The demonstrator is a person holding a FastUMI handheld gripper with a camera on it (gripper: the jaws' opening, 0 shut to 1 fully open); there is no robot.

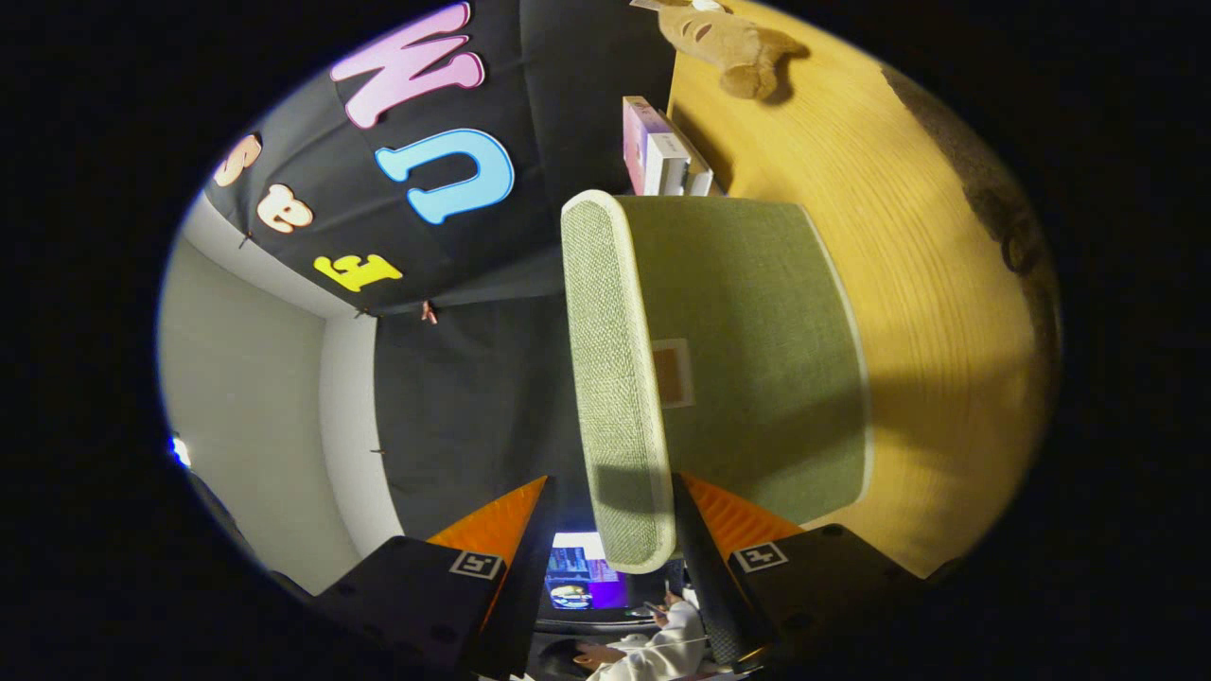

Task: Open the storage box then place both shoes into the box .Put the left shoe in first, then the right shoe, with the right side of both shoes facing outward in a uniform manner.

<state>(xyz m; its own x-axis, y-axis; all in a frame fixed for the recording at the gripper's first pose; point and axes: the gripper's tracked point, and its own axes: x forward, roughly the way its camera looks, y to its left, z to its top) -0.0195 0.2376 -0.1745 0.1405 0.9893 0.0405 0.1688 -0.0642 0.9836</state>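
The view is rolled on its side. A green fabric storage box (747,350) with pale piping stands on the wooden table (946,284), its lid on and a small square patch on its top. The lid's woven front rim (610,378) runs down between my fingers. My gripper (613,482) straddles that rim near its corner. One finger (705,530) lies against the top side of the lid. A narrow dark gap shows between the rim and the other finger (516,530), on the outer side. The jaws stand open around the rim, not pressing on it from both sides.
Past the box, a few flat boxes or books (658,151) stand on edge at the table's border. A tan plush toy (733,43) lies farther along the table. A person's pale sleeve (653,653) and a lit screen (582,582) show behind my fingers.
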